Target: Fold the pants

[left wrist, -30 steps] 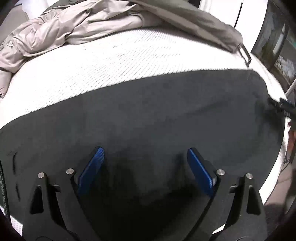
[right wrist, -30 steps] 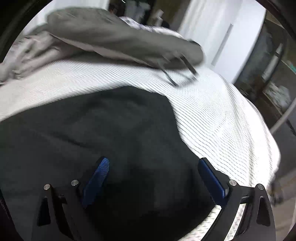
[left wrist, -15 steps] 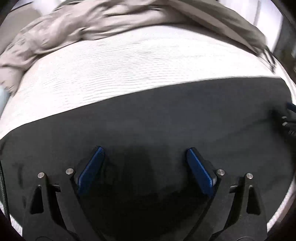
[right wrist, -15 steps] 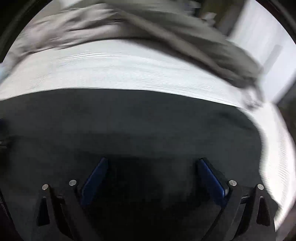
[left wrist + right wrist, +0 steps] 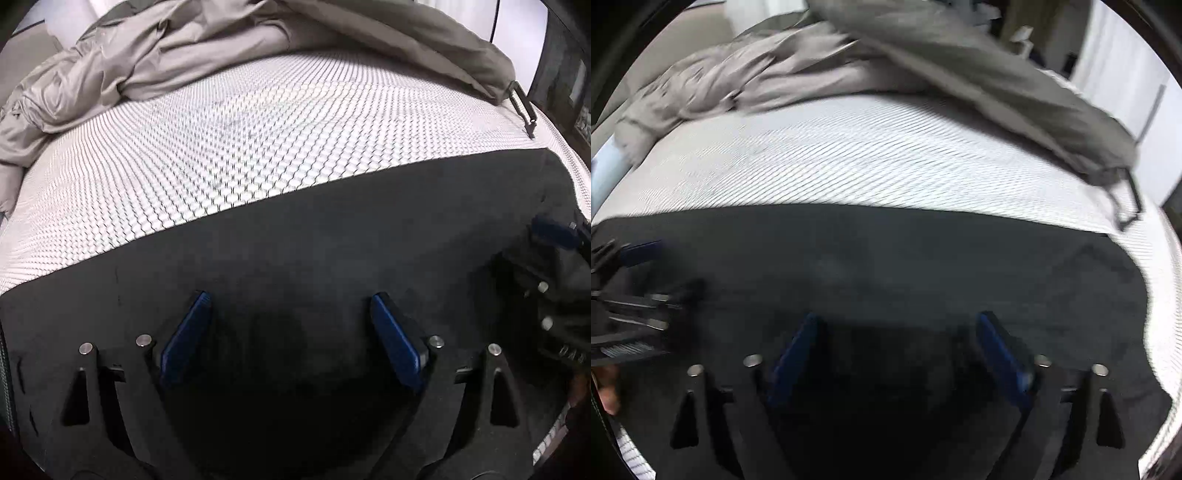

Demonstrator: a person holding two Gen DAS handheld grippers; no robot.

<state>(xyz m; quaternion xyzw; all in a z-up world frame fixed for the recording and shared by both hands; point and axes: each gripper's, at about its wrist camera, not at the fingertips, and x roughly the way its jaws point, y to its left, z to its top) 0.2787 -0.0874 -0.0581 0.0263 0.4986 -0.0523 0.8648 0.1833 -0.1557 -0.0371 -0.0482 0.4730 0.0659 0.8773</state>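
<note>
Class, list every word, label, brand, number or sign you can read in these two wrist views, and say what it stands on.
None can be read.
Pale marks on the right gripper, at the right edge of the left wrist view: too small and blurred.
Black pants, white mattress, grey jacket: no print visible.

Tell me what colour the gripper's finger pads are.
Blue pads, clearest in the left wrist view.
</note>
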